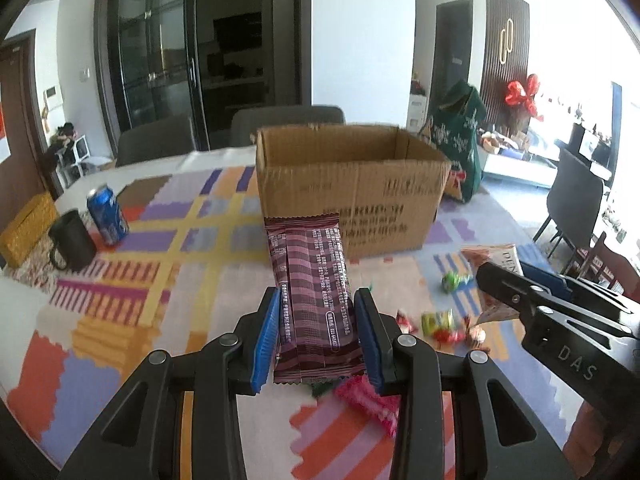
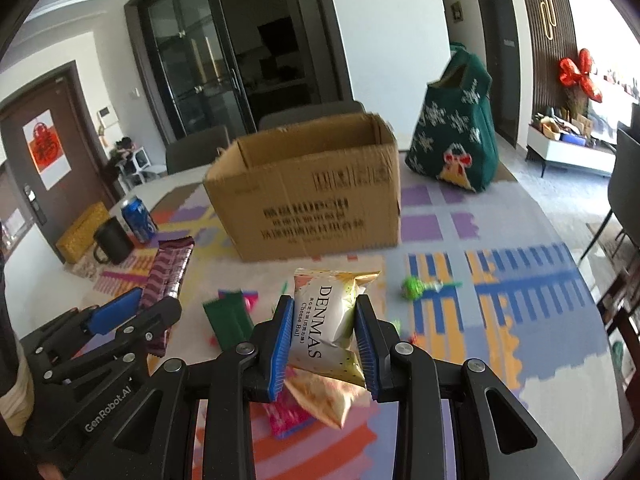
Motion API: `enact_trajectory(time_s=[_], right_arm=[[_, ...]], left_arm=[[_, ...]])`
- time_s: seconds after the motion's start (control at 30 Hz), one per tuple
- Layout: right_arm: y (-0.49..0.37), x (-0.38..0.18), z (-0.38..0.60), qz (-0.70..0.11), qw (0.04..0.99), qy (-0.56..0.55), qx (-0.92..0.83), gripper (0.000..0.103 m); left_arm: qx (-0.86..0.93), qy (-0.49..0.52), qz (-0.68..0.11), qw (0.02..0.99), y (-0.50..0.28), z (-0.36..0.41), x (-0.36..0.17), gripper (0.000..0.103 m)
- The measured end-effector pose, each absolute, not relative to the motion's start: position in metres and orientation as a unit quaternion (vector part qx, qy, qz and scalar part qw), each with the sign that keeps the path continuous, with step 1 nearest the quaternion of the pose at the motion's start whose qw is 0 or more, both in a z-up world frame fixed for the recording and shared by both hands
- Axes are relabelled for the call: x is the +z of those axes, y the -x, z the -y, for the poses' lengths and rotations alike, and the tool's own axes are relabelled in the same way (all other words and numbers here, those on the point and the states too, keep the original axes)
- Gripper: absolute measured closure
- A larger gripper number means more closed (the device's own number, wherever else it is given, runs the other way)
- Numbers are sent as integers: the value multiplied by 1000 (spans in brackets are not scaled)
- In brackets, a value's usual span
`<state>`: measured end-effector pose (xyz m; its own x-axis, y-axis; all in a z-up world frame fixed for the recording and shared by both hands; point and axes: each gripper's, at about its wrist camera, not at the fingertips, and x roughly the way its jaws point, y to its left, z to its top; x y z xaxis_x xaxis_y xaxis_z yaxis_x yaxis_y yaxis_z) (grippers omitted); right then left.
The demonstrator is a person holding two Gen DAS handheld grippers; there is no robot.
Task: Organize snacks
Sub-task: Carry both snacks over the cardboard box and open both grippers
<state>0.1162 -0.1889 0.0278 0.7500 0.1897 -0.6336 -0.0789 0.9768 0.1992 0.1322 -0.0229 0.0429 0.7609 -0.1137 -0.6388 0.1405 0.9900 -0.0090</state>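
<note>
Around us the patterned table (image 1: 132, 264) carries a black mug (image 1: 74, 246) and a blue can (image 1: 107, 214) at ten o'clock from our left fingers, with a gold box (image 1: 26, 230) beyond them. A green knitted bag (image 2: 456, 136) stands at one o'clock from our right fingers, just beside the cardboard box (image 1: 352, 200). Small wrapped candies (image 1: 440, 322) and a green lollipop (image 2: 414, 288) lie loose on the cloth, and nothing stands between our fingers and the box.

The cardboard box sits open at twelve o'clock; we cannot see whether anything is in it.

Our left gripper (image 1: 320, 336) is clenched on a long maroon striped snack pack (image 1: 316, 292), which runs straight out between the blue pads toward the box and is held clear of the table. Our right gripper (image 2: 326, 344) grasps a white and gold Cheese Ball bag (image 2: 328, 320), its pads pressed into both sides. A green packet (image 2: 228, 320) lies at ten o'clock from it.
</note>
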Motion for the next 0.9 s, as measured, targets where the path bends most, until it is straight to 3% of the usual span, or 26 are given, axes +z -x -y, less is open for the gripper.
enact_trajectory(time_s=[0.47, 0.9], right_arm=[[-179, 78, 183, -300, 946, -70, 100, 71], [-256, 99, 181, -307, 944, -58, 103, 71]], left_arm=[[-84, -27, -301, 949, -198, 24, 92, 66], [-99, -57, -309, 944, -274, 30, 107, 66]])
